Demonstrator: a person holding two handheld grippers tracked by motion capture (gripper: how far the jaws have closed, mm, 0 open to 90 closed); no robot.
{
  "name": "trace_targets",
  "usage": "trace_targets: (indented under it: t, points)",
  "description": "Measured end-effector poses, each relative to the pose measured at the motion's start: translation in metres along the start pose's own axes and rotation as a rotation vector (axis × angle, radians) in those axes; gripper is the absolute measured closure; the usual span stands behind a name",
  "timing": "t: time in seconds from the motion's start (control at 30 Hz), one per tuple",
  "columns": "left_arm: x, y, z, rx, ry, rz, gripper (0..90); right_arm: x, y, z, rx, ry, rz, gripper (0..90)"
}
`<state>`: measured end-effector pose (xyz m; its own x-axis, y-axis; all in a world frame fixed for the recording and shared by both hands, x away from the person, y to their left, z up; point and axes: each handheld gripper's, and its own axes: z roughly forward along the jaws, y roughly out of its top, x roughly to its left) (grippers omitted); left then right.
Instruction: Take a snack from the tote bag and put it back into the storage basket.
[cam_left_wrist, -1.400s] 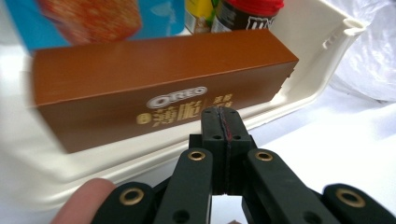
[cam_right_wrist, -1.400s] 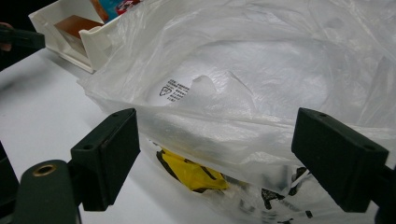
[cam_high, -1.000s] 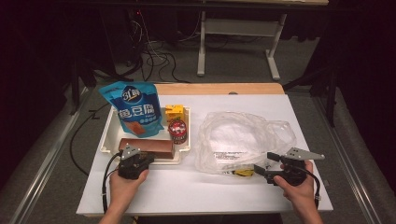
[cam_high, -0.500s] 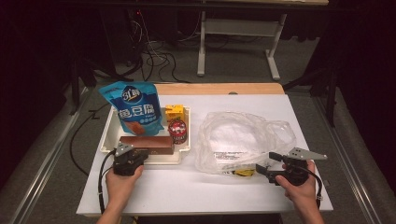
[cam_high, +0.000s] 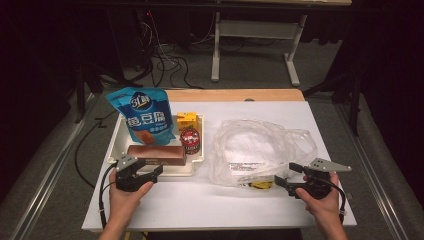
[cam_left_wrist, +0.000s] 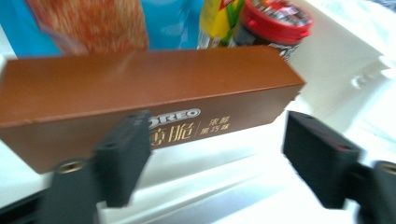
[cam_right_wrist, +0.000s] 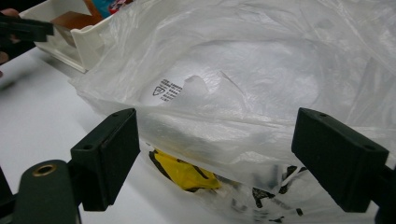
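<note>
Brown box front: the long brown cardboard box (cam_left_wrist: 140, 93) in the white plastic tray (cam_high: 117, 145) carries "OREO" in white, then gold Chinese characters, partly behind a jaw and blurred.
Blue pouch: the blue foil snack pouch (cam_high: 142, 115) shows large white characters 鱼豆腐 under a round logo too small to read.
Clear bag: the clear plastic bag (cam_right_wrist: 243, 70) bears small black print and a recycling-type triangle, illegible.

Biscuit box (cam_high: 156, 154) lies in the tray (cam_high: 116, 146), plastic bag (cam_high: 260, 147) to its right.
</note>
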<state>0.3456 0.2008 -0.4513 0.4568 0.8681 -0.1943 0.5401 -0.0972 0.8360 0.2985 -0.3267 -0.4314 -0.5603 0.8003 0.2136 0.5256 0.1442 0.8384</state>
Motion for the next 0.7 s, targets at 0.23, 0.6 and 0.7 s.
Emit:
trace_targets:
  t: [0.23, 0.6, 0.7]
  points:
    - [0.002, 0.001, -0.019, -0.06, -0.049, 0.047, 3.4, 0.001, 0.0, -0.004, -0.014, -0.025, 0.003, 14.7]
    - [0.011, -0.002, -0.037, -0.097, -0.076, 0.021, 0.3, -0.002, -0.004, -0.016, -0.025, -0.092, 0.002, 12.9]
    - [0.014, -0.004, -0.041, -0.095, -0.057, 0.021, 0.6, -0.004, -0.009, -0.023, -0.023, -0.108, 0.003, 12.9]
